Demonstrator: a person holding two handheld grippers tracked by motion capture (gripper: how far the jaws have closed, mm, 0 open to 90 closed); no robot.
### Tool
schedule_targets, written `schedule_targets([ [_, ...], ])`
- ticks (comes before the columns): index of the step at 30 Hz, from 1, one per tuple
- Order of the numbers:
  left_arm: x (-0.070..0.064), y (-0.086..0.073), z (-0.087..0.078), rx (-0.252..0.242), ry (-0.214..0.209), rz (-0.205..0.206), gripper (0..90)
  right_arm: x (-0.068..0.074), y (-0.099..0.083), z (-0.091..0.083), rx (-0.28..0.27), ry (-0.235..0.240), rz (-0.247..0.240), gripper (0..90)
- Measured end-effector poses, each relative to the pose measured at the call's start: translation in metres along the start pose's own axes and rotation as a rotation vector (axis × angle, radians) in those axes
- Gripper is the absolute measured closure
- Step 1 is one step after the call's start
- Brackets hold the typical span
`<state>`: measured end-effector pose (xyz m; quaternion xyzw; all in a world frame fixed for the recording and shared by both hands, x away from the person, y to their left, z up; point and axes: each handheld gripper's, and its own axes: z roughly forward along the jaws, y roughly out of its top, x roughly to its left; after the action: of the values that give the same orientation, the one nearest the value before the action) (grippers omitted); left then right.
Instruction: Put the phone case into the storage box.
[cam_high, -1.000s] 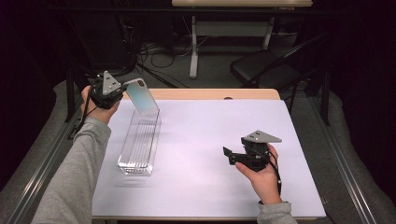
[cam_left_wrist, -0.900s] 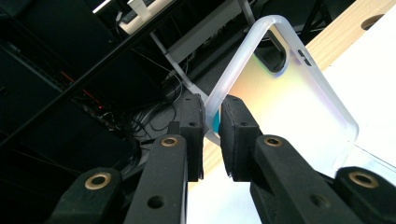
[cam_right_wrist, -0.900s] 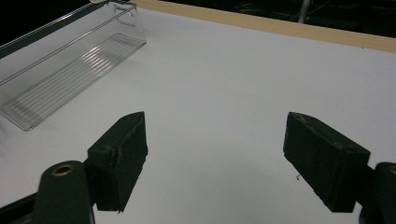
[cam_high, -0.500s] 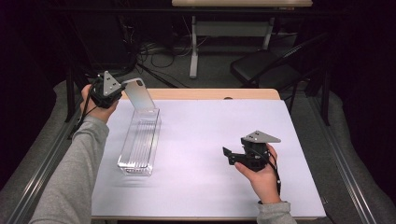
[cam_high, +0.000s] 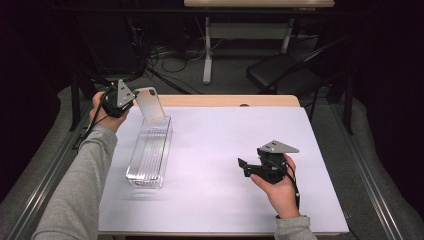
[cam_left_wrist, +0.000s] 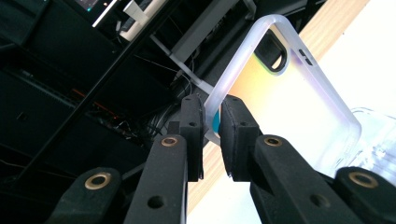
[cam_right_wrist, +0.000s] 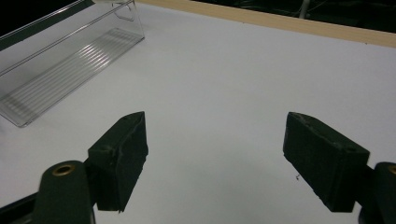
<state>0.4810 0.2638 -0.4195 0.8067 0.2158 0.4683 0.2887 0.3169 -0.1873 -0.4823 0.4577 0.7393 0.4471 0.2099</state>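
Note:
A translucent phone case (cam_high: 150, 104) with an iridescent back and a camera cut-out (cam_left_wrist: 289, 102) is held tilted above the far end of a long clear plastic bin (cam_high: 149, 152). My left gripper (cam_high: 131, 101) is shut on the case's edge, its pads (cam_left_wrist: 236, 126) clamping the rim in the left gripper view. My right gripper (cam_high: 243, 167) hovers low over the white table cover at the right, open, with nothing between its jaws. The right gripper view shows the bin (cam_right_wrist: 65, 60) at upper left, its inside bare where I can see it.
The white cover (cam_high: 220, 145) spans the table, with a wooden edge (cam_high: 225, 100) at the far side. Behind the table are a dark chair (cam_high: 280, 75), cables and a desk leg. Metal rails run along both sides.
The left gripper has shifted the phone case slightly toward the far end of the bin. The right gripper has stayed in place.

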Motion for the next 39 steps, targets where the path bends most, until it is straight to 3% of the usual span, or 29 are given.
schedule_targets([
  [6,-0.005,-0.001,0.005,0.017,-0.003,0.036,79.9,-0.001,0.000,-0.001,-0.004,-0.002,0.002,21.5],
  [12,-0.009,-0.001,0.009,0.018,0.003,0.046,79.9,-0.001,0.000,-0.001,-0.004,-0.001,0.002,21.5],
  [39,-0.025,-0.004,0.026,0.026,-0.053,0.104,79.9,-0.002,-0.001,0.001,-0.001,-0.002,0.000,21.5],
])
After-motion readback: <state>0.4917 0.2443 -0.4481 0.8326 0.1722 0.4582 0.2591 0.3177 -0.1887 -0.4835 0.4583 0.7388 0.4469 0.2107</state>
